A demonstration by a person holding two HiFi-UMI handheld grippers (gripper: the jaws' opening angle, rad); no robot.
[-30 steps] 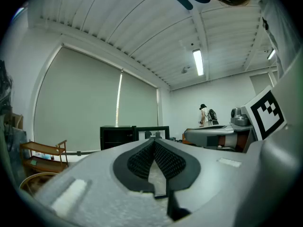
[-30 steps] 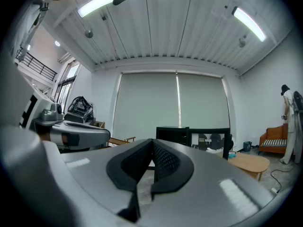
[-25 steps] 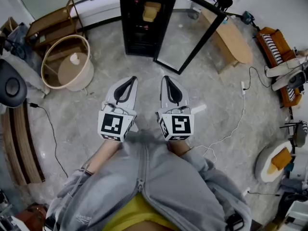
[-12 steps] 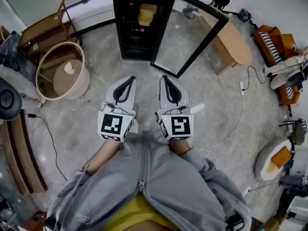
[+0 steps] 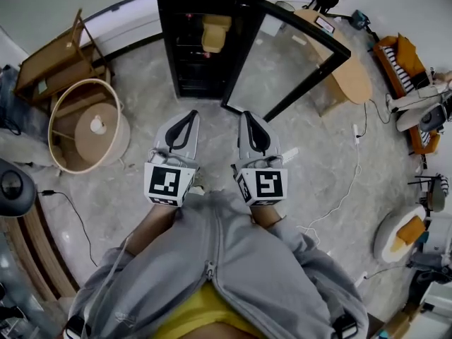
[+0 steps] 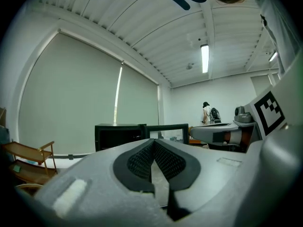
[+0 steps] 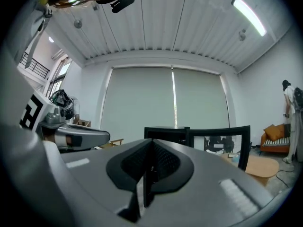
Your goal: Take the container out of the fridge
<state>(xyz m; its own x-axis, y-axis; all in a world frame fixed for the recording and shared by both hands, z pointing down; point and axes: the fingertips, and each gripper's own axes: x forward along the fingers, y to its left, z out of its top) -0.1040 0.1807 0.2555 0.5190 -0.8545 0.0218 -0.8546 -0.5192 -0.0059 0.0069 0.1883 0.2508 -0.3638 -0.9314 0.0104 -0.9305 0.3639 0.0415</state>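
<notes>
A black fridge point(image 5: 185, 41) stands on the floor ahead, its glass door point(image 5: 286, 55) swung open to the right. On a shelf inside sits a pale yellow container point(image 5: 215, 32). My left gripper point(image 5: 191, 114) and right gripper point(image 5: 245, 114) are held side by side in front of my chest, short of the fridge, both shut and empty. In the left gripper view the fridge point(image 6: 118, 135) shows beyond the shut left gripper point(image 6: 154, 144). In the right gripper view the fridge point(image 7: 165, 134) and its door point(image 7: 222, 141) show beyond the shut right gripper point(image 7: 152, 143).
A round wooden tub point(image 5: 88, 129) and a wooden rack point(image 5: 56, 62) stand to the left. A wooden table point(image 5: 346, 73) is right of the open door. A white cable point(image 5: 347, 186) trails over the floor at the right. A person point(image 6: 207, 112) stands far off.
The fridge has come nearer and lower in the head view as I walk toward it. Both grippers keep the same pose, shut.
</notes>
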